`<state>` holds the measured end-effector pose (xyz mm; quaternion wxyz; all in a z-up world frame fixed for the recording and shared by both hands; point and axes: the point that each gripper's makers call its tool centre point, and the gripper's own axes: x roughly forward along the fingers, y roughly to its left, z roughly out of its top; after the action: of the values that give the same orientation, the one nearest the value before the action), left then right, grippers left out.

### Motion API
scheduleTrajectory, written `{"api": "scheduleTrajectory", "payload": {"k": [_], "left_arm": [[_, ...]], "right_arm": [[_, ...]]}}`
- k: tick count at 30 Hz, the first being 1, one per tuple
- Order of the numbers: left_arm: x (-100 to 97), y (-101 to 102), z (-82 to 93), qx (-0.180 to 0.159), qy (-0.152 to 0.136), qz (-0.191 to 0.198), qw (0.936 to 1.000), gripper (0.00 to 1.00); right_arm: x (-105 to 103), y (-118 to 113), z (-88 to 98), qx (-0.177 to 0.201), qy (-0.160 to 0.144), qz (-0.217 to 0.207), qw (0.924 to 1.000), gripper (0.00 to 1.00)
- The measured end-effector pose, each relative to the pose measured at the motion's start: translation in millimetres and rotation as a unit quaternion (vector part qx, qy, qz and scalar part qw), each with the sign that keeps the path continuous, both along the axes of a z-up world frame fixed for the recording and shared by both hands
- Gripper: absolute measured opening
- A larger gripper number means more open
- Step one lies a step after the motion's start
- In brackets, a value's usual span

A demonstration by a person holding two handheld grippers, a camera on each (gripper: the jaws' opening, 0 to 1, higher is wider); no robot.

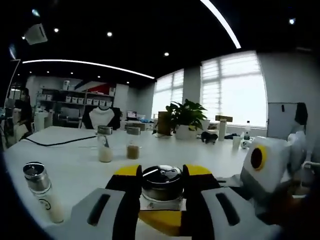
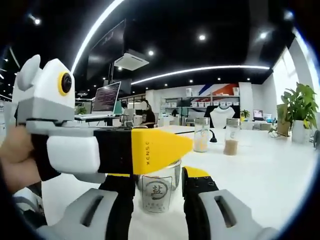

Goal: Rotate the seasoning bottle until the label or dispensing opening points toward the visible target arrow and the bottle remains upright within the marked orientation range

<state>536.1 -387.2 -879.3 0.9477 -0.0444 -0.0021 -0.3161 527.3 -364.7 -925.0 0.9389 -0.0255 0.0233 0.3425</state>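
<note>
The left claw (image 1: 161, 187) pinches the bottle (image 1: 161, 186) between its black-and-yellow jaws, which press against the metal cap from either side. In the right gripper view, the right claw (image 2: 159, 192) stands with its jaws on either side of the same bottle (image 2: 157, 192) lower down at the glass body; the pictures do not settle whether its pads touch the glass. The left claw (image 2: 162, 145) crosses in front from the left, a hand (image 2: 15, 155) gripping its handle. In the left gripper view, the right claw's white body (image 1: 265, 165) shows just right of the jaws.

The bottle stands upright on the table (image 1: 75, 160): clear glass, a ribbed silver cap with a slotted dispensing top, and a round label bearing a Chinese character facing the right claw.

Three more bottles stand on the table. One with a pale lower half (image 1: 42, 192) sits near the left claw, to its left. Two stand farther out, beyond the jaws: one with white contents (image 1: 105, 145), one with brown (image 1: 132, 144).

The table is white and glossy, with a black cable (image 1: 50, 143) lying across its far side. Beyond is an office: a potted plant (image 1: 186, 119), bright blinded windows (image 1: 235, 90), shelves (image 1: 75, 100), a monitor (image 2: 106, 97), a dark ceiling with strip lights (image 1: 85, 63).
</note>
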Motion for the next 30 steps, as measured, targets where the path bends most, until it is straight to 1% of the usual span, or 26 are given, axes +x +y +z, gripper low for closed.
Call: {"api": "scheduleTrajectory", "payload": {"k": [4, 6, 8, 10, 12, 14, 16, 19, 21, 23, 26, 30], "left_arm": [[-0.1, 0, 0.9, 0.020, -0.011, -0.017, 0.9996, 0.34], [0.0, 0, 0.4, 0.029, -0.014, -0.028, 0.9991, 0.34], [-0.8, 0, -0.7, 0.043, -0.019, -0.038, 0.9982, 0.34], [-1.4, 1, -3.8, 0.071, -0.024, -0.044, 0.9963, 0.34], [-1.6, 1, -4.6, 0.084, -0.029, -0.047, 0.9949, 0.34], [-2.0, 1, -4.1, 0.080, -0.030, -0.054, 0.9949, 0.34], [-3.1, 3, -1.8, 0.065, -0.028, -0.064, 0.9954, 0.34], [-5.3, 6, 0.9, 0.054, -0.029, -0.076, 0.9952, 0.34], [-6.9, 6, 1.0, 0.057, -0.029, -0.080, 0.9947, 0.34], [-7.9, 7, 0.3, 0.068, -0.031, -0.080, 0.9940, 0.34], [-8.6, 9, 0.9, 0.064, -0.030, -0.081, 0.9942, 0.34], [-11.0, 12, 6.0, 0.055, -0.028, -0.085, 0.9945, 0.34]], "right_arm": [[0, 1, 0.2, -0.001, 0.001, 0.006, 1.0000, 0.36], [-1, 0, 0.1, 0.006, 0.007, 0.011, 0.9999, 0.37], [-1, -1, -1.4, 0.010, 0.014, 0.014, 0.9998, 0.38], [-2, -1, -3.5, 0.012, 0.018, 0.018, 0.9996, 0.38], [-2, 1, -6.2, 0.013, 0.024, 0.022, 0.9994, 0.39], [-2, 1, -6.7, 0.016, 0.025, 0.026, 0.9992, 0.39], [-2, 1, -6.8, 0.018, 0.028, 0.028, 0.9991, 0.39], [-2, 2, -7.4, 0.020, 0.030, 0.032, 0.9988, 0.39], [-3, 3, -8.8, 0.020, 0.035, 0.039, 0.9984, 0.39], [-4, 6, -10.7, 0.020, 0.039, 0.045, 0.9980, 0.39], [-5, 9, -12.7, 0.019, 0.043, 0.050, 0.9976, 0.39], [-5, 10, -14.9, 0.022, 0.049, 0.054, 0.9971, 0.39]]}}
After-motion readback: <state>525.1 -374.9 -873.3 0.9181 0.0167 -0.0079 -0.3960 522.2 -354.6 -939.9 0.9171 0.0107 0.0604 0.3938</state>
